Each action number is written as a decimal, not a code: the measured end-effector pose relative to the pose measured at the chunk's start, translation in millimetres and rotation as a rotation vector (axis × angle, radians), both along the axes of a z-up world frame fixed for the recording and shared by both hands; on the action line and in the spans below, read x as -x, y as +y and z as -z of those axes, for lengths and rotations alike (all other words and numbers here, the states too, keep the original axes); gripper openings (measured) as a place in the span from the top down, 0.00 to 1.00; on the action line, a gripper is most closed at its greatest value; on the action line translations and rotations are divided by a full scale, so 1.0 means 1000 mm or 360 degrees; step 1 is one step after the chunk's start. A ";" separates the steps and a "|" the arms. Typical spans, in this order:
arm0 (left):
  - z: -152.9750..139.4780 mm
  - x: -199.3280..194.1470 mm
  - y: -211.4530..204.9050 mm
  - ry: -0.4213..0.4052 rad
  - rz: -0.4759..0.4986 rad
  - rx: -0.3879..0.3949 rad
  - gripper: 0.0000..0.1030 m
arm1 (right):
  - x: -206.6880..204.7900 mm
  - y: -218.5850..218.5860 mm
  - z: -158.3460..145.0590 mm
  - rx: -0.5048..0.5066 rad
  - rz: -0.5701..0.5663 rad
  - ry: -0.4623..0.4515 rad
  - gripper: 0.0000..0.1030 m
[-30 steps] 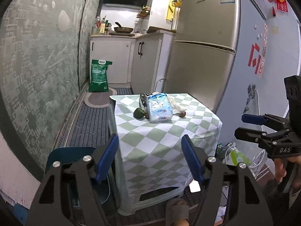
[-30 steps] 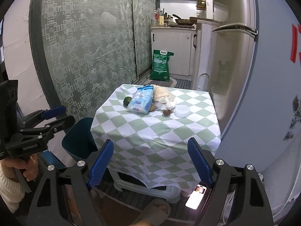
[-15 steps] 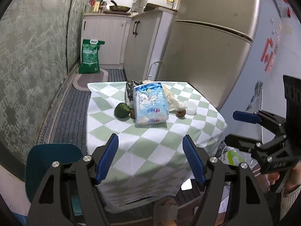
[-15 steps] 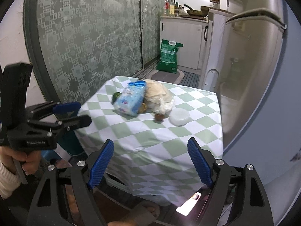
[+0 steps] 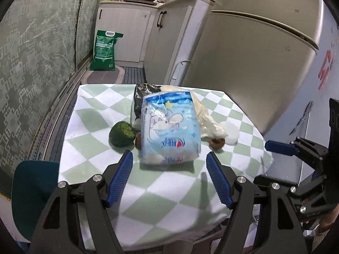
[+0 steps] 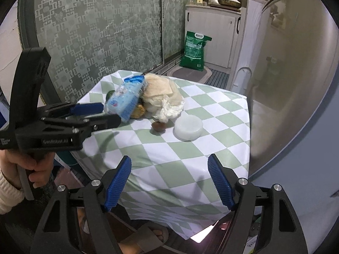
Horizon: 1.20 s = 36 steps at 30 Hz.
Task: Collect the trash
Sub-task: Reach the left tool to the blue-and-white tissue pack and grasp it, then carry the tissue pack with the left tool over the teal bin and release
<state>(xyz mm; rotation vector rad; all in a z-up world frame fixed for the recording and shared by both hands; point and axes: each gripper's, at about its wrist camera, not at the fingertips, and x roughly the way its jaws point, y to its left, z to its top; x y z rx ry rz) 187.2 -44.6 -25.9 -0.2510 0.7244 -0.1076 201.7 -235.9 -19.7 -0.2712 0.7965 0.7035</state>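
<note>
We see a tall silver fridge [image 5: 260, 48] filling the right of the left wrist view, with white cabinets [image 5: 127, 27] beyond it and a patterned glass sliding door [image 6: 95, 33] along the opposite wall. A green sack [image 5: 104, 50] stands on the floor against the cabinets.

Nearer us is a small table under a green and white checked cloth [image 5: 148, 199]. The trash sits in 1 cluster toward the cloth's far side. Largest is a blue and white plastic packet [image 5: 170, 131], propped on the items behind it. Just behind it lies a crumpled pale plastic bag [image 6: 164, 97], and a black wrapper [image 5: 139, 97] shows at the packet's far left. A round white lid [image 6: 188, 127] lies flat to the right of the pile, close to a small brown scrap [image 6: 158, 126]. A green lump [image 5: 121, 134] rests left of the packet, touching another brown piece [image 5: 138, 140].

Our left gripper [image 5: 169, 178] hangs above the near part of the cloth with its jaws spread, the packet just ahead of the tips, nothing between them. Our right gripper [image 6: 169, 180] is also released and empty, its jaws having just narrowed a little, over the near edge of the cloth with the white lid ahead. A sandalled foot [image 6: 146, 239] shows below the table.
</note>
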 end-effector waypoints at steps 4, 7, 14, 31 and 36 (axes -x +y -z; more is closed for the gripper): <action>0.003 -0.012 0.000 0.0002 -0.0022 0.0001 0.27 | -0.008 -0.001 0.009 -0.0005 -0.0019 0.0022 0.27; 0.003 -0.019 -0.003 -0.0002 -0.0007 -0.0010 0.27 | -0.013 0.001 0.010 -0.0003 -0.0034 0.0007 0.27; 0.006 -0.026 -0.007 -0.0017 0.0016 -0.0015 0.29 | -0.020 0.005 0.011 -0.0037 -0.0065 -0.0032 0.27; 0.000 -0.014 -0.005 -0.0069 0.0055 0.0009 0.47 | -0.020 0.014 0.012 -0.0148 -0.0069 -0.0010 0.42; -0.007 0.000 -0.001 -0.0111 0.0063 0.0019 0.47 | -0.021 0.021 0.009 -0.0163 -0.0046 -0.0007 0.61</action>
